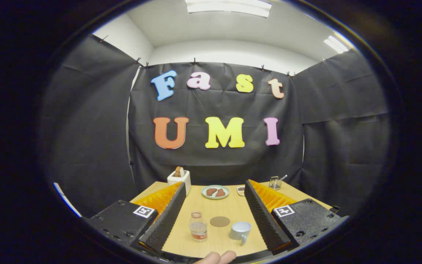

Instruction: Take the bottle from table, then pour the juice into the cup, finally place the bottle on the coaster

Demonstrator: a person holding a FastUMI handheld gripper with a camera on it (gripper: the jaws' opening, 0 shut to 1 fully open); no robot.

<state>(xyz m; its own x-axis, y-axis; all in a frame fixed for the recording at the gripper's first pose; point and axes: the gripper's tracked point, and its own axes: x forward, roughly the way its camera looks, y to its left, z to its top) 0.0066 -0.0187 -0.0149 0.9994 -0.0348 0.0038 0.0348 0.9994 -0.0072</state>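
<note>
Two fingertips (216, 257) of a person's hand poking in at the very near edge, right by the table (181, 242) rim. Jaws (214, 198) spread wide, nothing gripped, both fingers raised above the table and apart from everything on it. Sitting between the fingers, nearest first: small clear bottle (198, 227) standing upright, just beside the left finger, a bit of pale liquid in it and a label band with red at the bottom; no cap to be made out. To its right, a pale blue cup (241, 231) with the handle turned toward the camera, close to the right finger but not touching. Slightly further back, between bottle and cup, a round brown coaster (219, 221) lying flat, bare. All three near each other, none touching.

Further out, past the fingertips: a light plate (215, 192) with a couple of brownish pieces on it, mid-table. Just right of that, a small dish (240, 190), partly hidden behind the right finger, contents hard to tell. Back left corner, a white toaster (179, 178) with a slice of bread sticking out the top. Back right, a small glass holder (276, 182) with something thin poking out. Black cloth wall behind it all, ceiling lights up top.
</note>
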